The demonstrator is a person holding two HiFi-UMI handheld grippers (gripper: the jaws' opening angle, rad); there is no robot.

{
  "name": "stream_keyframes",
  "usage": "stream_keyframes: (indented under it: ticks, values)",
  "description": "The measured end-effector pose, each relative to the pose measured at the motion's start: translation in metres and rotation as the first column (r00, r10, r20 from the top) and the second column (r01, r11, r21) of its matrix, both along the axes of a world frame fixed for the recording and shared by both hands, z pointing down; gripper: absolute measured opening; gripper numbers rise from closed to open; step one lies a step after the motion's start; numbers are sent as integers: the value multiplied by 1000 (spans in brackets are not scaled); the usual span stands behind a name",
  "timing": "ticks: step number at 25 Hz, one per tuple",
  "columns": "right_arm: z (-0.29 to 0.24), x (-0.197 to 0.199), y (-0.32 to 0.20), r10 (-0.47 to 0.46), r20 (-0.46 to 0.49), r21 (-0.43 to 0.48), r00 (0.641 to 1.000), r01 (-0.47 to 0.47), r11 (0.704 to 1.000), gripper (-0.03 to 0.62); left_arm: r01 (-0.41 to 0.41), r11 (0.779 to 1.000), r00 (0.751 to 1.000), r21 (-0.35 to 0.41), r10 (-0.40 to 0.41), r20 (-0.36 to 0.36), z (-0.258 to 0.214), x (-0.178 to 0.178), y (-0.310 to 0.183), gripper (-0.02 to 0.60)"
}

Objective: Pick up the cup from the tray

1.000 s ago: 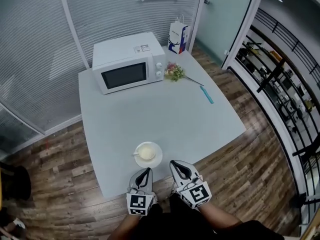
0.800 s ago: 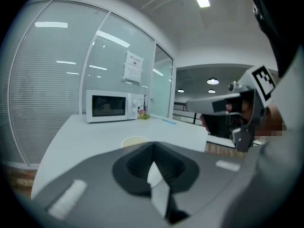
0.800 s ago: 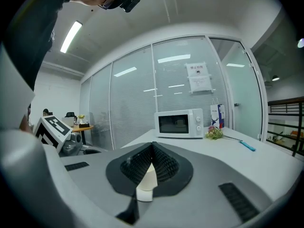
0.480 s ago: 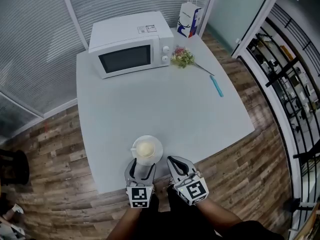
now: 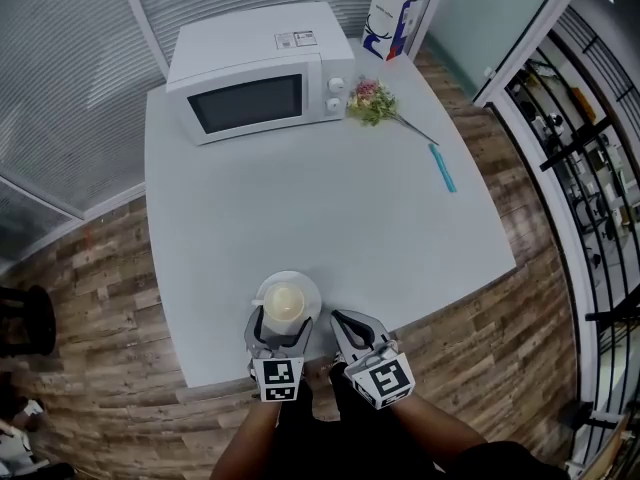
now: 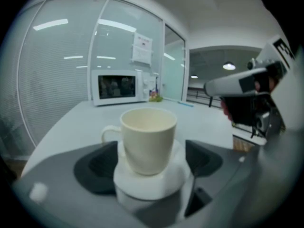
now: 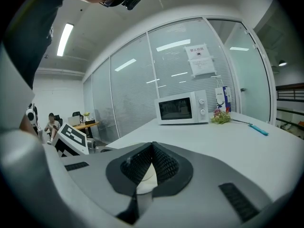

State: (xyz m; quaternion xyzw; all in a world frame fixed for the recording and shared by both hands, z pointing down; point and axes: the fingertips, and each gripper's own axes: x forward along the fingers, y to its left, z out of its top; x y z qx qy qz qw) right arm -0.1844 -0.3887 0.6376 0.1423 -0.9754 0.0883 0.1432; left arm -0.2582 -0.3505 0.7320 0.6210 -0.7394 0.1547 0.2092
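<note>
A cream cup (image 5: 284,302) stands on a white saucer (image 5: 311,292) near the front edge of the grey table (image 5: 330,208). In the left gripper view the cup (image 6: 148,139) is upright on the saucer (image 6: 156,184), its handle to the left. My left gripper (image 5: 280,328) has just been opening; its jaws now stand wide on either side of the cup, and the pads (image 6: 97,163) are apart from it. My right gripper (image 5: 340,320) hovers just right of the saucer with its jaws shut (image 7: 152,161) and nothing held.
A white microwave (image 5: 250,68) stands at the back of the table, with a flower bunch (image 5: 372,100), a blue pen (image 5: 443,168) and a paper bag (image 5: 390,13) to its right. Wooden floor surrounds the table. Glass partitions stand behind.
The left gripper's jaws went from shut to wide open and slid forward around the cup. Both grippers dropped lower and closer to the table's front edge.
</note>
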Motion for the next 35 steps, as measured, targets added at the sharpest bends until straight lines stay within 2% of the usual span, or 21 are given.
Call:
stream_keyframes:
  ticks: [7, 12, 21, 28, 35]
  values:
    - [7, -3, -9, -18, -3, -15, 1000, 18, 1000, 3, 19, 1000, 1000, -10, -19, 15, 7, -8, -15, 434]
    - [6, -3, -11, -26, -4, -14, 1000, 26, 1000, 3, 10, 1000, 999, -11, -10, 48, 8, -14, -25, 433]
    - [3, 5, -16, 2, -5, -1, 1000, -2, 1000, 3, -16, 1000, 998, 3, 16, 61, 4, -16, -27, 426]
    - [-20, 2, -18, 15, 26, 36, 1000, -16, 999, 3, -33, 999, 998, 43, 31, 48, -33, -7, -24, 426]
    - [-61, 0, -15, 8, 96, 65, 995, -14, 998, 3, -44, 991, 998, 124, 38, 51, -90, -1, -17, 426]
